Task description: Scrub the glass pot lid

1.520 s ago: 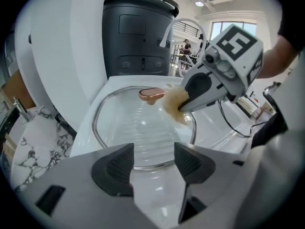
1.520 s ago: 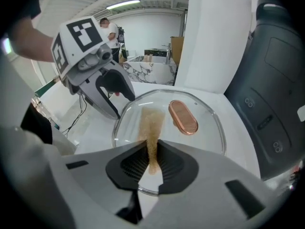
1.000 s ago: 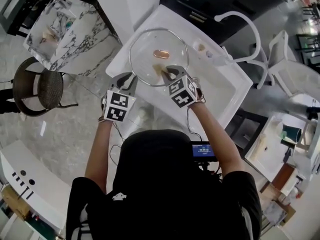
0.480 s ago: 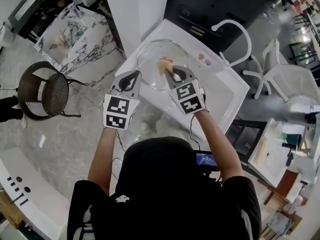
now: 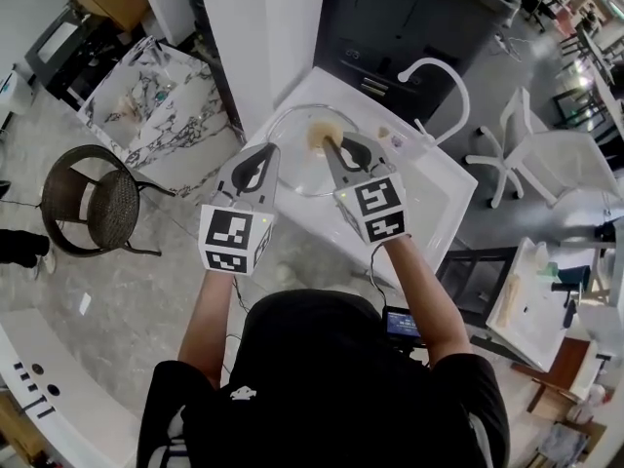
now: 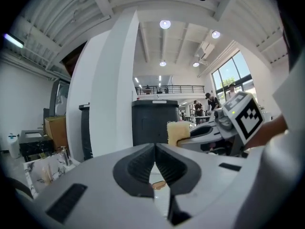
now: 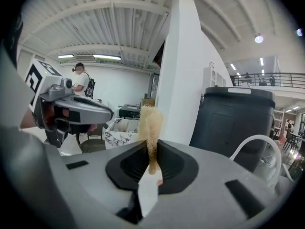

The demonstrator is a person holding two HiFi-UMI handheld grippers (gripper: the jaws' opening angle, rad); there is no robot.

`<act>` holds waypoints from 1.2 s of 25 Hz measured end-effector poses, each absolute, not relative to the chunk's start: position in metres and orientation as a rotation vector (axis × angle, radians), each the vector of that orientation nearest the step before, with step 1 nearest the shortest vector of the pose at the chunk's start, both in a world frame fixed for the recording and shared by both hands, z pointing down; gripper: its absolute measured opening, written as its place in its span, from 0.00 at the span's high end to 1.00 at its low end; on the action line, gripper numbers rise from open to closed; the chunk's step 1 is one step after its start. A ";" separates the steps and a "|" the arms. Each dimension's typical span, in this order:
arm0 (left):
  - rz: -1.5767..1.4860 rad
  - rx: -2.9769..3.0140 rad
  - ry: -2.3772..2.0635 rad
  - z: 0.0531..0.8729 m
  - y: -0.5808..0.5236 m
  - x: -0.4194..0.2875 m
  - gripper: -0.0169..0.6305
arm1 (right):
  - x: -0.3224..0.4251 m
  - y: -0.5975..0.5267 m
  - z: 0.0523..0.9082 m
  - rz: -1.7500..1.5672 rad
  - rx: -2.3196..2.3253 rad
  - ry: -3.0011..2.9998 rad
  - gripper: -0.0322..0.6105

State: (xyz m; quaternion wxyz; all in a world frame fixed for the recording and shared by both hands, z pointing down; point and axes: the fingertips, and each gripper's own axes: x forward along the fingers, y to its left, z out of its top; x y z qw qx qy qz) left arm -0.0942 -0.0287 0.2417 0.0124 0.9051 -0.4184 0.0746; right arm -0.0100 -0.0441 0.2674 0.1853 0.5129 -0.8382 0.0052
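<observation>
Currently right gripper (image 7: 151,146) is clamping the sponge (image 7: 150,120). Left gripper (image 6: 155,146) is hanging with jaws pressed together, apparently empty. Glass pot lid (image 5: 297,169) is showing over the sink (image 5: 434,188), upper centre of the head view. Judging it stiff, slippery, breakable and best taken by the edge.

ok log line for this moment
left gripper shut, empty | right gripper shut on sponge | lid in sink

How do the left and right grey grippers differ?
Left gripper: shut, nothing between its jaws; right gripper: shut on a yellow sponge. In the head view, left gripper points at the round glass pot lid's rim; right gripper over its middle. Both carry marker cubes.
</observation>
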 end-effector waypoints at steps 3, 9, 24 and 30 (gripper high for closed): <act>0.166 2.835 -1.295 0.222 -0.019 -0.086 0.96 | -0.003 -0.034 0.244 -0.021 1.496 -2.397 0.91; 0.083 2.869 -1.332 0.195 0.011 -0.077 0.96 | 0.013 -0.005 0.220 -0.066 1.532 -2.416 0.91; 0.037 2.890 -1.491 0.166 0.084 -0.063 0.96 | 0.025 0.068 0.189 -0.156 1.561 -2.502 0.91; 0.044 2.886 -1.536 0.163 0.106 -0.063 0.96 | 0.027 0.089 0.189 -0.161 1.554 -2.516 0.91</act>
